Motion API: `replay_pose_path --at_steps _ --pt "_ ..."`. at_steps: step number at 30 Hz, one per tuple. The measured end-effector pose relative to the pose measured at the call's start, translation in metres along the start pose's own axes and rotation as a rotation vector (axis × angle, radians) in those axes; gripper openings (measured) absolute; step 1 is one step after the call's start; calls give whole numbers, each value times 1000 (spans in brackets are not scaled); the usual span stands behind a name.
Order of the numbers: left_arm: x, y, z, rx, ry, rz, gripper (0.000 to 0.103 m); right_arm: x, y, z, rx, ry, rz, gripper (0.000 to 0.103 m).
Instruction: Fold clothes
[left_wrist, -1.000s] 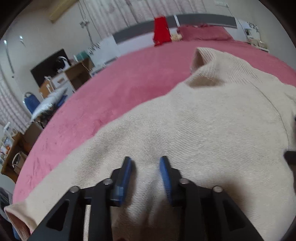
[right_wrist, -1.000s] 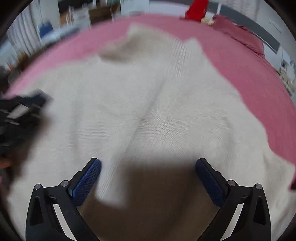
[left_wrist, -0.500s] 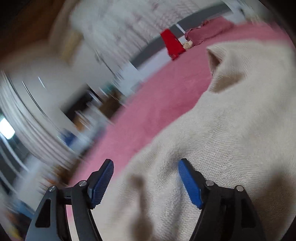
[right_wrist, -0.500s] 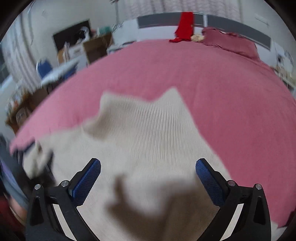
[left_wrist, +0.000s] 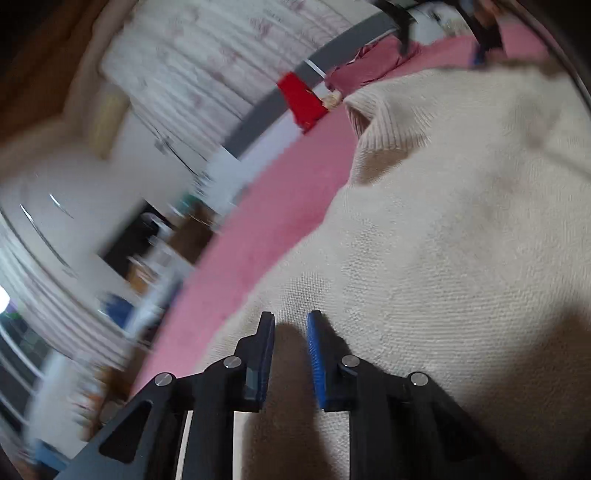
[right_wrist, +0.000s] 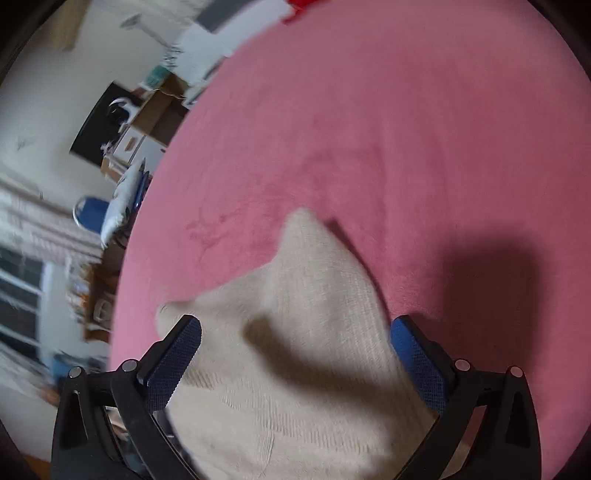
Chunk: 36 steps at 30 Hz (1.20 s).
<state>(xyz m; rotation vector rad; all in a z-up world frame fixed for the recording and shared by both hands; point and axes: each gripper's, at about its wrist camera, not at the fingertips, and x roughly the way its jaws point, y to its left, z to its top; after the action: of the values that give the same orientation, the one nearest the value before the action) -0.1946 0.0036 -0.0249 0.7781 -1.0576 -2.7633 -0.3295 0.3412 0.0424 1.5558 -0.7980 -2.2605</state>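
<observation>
Currently the cream knitted sweater (left_wrist: 443, 229) lies spread on the pink bed cover (right_wrist: 369, 129). Left gripper (left_wrist: 290, 325) sits low over the sweater near its edge, tilted so the room horizon runs diagonally; jaws nearly together with a narrow gap, and I cannot tell whether any fabric is pinched between them. Right gripper (right_wrist: 295, 332) also tilted, pointing across the bed; jaws wide apart, straddling a pointed corner of the sweater (right_wrist: 295, 325) without clamping it. The right gripper shows blurred at the top edge of the left wrist view. Red cloth (left_wrist: 301, 99) at the far headboard.
</observation>
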Motion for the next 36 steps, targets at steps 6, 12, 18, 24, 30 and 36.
replay_pose_path --at_steps 6,12,18,24,30,36 --pt "-1 3 -1 -34 7 -46 18 22 8 8 -122 11 -37 49" --pt "3 5 4 -35 8 -48 18 -12 36 -3 -232 -137 -116 12" --pt "5 4 4 -27 7 -43 18 -44 35 -11 -302 -297 -323 24" --pt "6 5 3 -23 6 -38 18 -52 5 -31 -179 -344 -490 46" --pt "5 3 2 -18 6 -29 18 -44 83 -61 -504 -348 -256 51" --pt "6 3 2 -25 5 -34 18 63 130 -54 -570 136 -418 51"
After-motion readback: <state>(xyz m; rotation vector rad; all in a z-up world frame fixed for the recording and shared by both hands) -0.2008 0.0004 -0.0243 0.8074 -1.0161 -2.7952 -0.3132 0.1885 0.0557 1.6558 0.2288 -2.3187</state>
